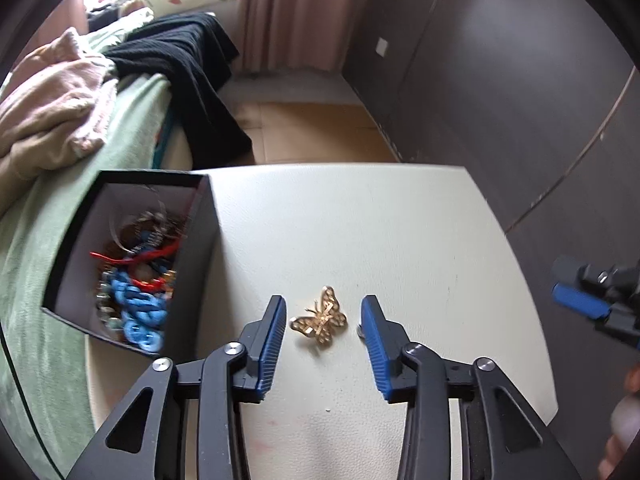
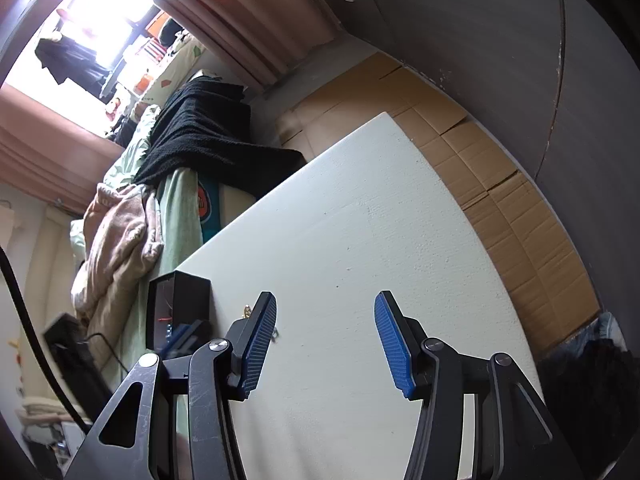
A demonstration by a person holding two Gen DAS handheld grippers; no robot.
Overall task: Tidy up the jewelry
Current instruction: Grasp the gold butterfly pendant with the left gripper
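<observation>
Sitting at the far left of the left wrist view, a bed (image 1: pixel 48 240) covered in a green blanket carried a heap of pinkish-beige clothing (image 1: pixel 52 112) and a black knitted garment (image 1: pixel 188 68) that hung over its edge. Just beside the bed, at the left edge of the white table (image 1: pixel 400 220), stood an open black box (image 1: pixel 192 280) with a pale lining, holding a tangle of jewelry (image 1: pixel 136 276): blue chain links, red cord, beads and silvery hoops.

To the right of the box, the left gripper (image 1: pixel 323 322) pointed down at the tabletop with its blue pads apart, and a gold butterfly brooch (image 1: pixel 320 318) lay flat on the table in the gap between them. Neither pad touched the brooch; a clear strip of table showed on each side of it. A small metal piece peeked out beside the right-hand pad, too hidden to identify.

Farther right, at the frame's edge, part of the right gripper (image 1: pixel 588 300) showed past the table's side, blurred. In its own view the right gripper (image 2: pixel 326 332) hung over bare table with its jaws spread and nothing between them; the black box (image 2: pixel 178 308) stood to its left, and a sliver of gold showed behind its left finger (image 2: pixel 256 344). Flattened cardboard (image 2: pixel 500 184) covered the floor beyond the table, beside a dark wall (image 2: pixel 520 40).
</observation>
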